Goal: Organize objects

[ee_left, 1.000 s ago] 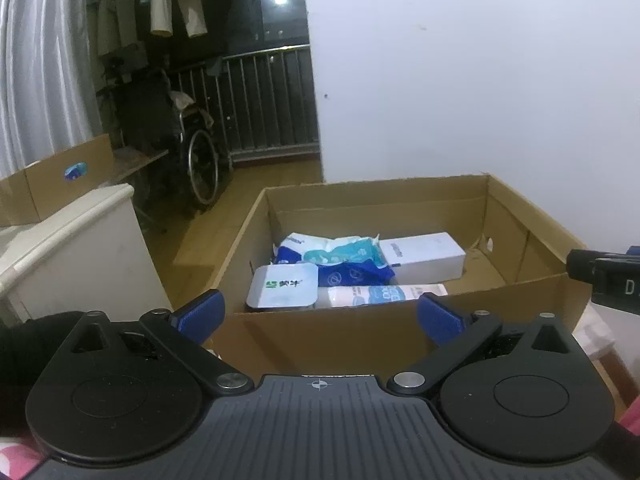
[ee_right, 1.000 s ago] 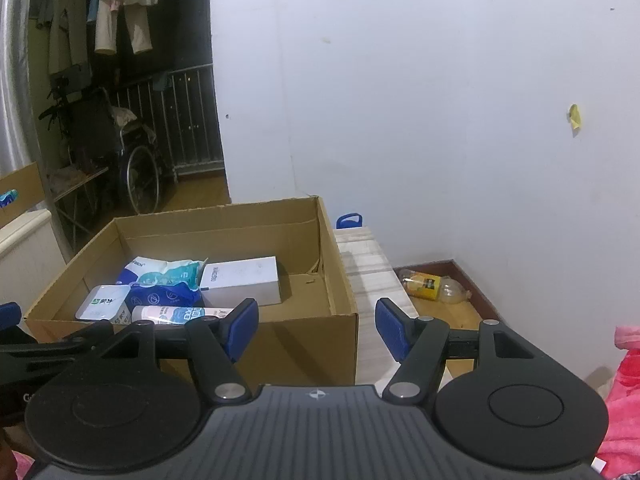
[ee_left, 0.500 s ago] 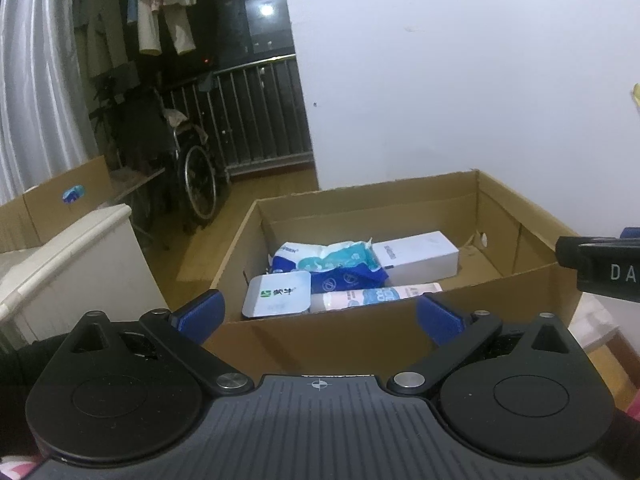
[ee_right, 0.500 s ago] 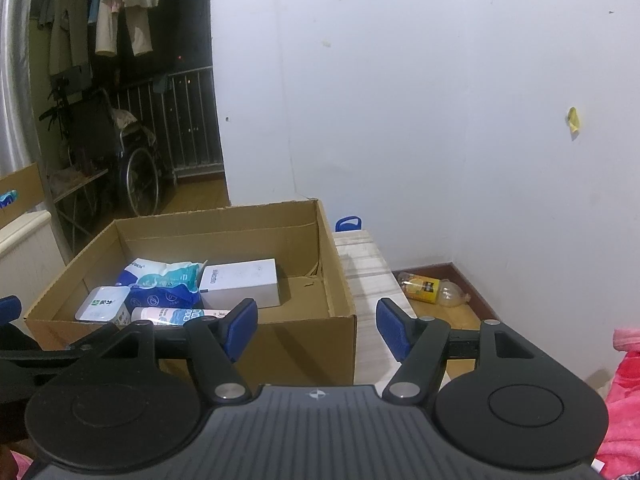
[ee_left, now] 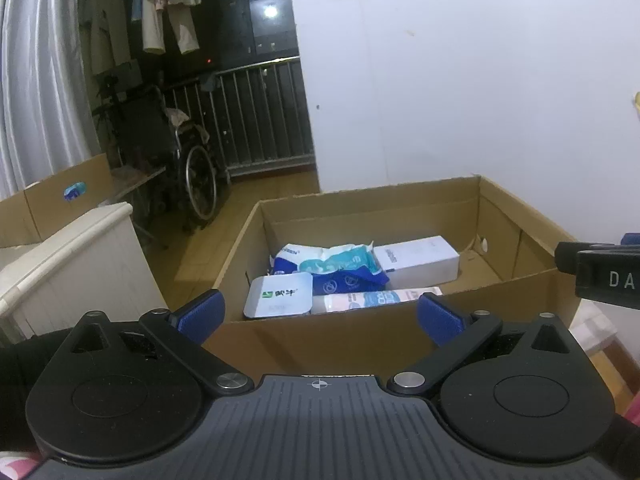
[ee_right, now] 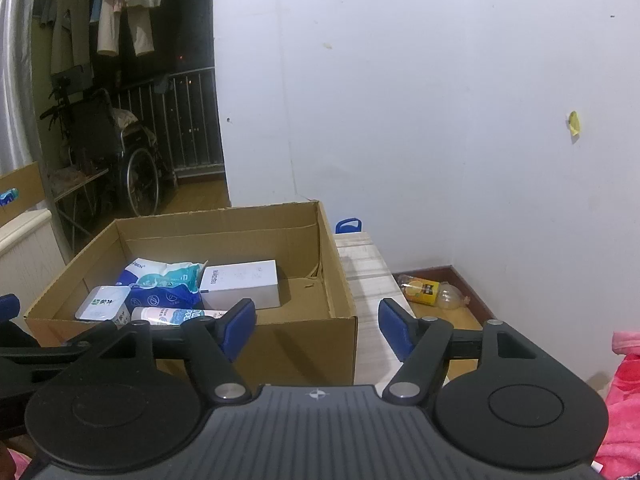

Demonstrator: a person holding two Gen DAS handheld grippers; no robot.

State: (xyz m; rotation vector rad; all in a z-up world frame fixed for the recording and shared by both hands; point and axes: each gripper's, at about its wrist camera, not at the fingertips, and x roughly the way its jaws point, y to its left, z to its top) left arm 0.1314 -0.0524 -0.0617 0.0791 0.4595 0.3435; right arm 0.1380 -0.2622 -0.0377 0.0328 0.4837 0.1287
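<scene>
at the far left of the left wrist view a flattened brown carton (ee_left: 60, 196) leans behind a white cabinet (ee_left: 80, 256), and a wheelchair (ee_left: 180, 168) stands on the dark balcony beyond, under hanging clothes (ee_left: 168, 8). the left gripper (ee_left: 320, 316) hangs in front of the near wall of an open cardboard box (ee_left: 320, 344), its blue pads spread wide with nothing between them.

inside the box, everything sits in the left half. nearest the left wall lies a flat white tub (ee_left: 278, 294) with a green label. just right of it and further back is a crumpled blue and teal pack (ee_left: 332, 268). in front of that pack, against the near wall, lies a pale tube (ee_left: 376, 300) on its side. behind the tube, touching the pack's right end, rests a white carton (ee_left: 416, 260). the right half of the box floor is bare cardboard.

the right gripper (ee_right: 314, 328) hovers at the box's near right corner, its pads moderately apart and empty. right of the box is a pale wooden surface (ee_right: 364, 276), with a blue handle (ee_right: 348, 224) showing behind it. on the floor near the wall corner lies a bottle with a yellow label (ee_right: 432, 292). pink fabric (ee_right: 624, 376) fills the right edge.
</scene>
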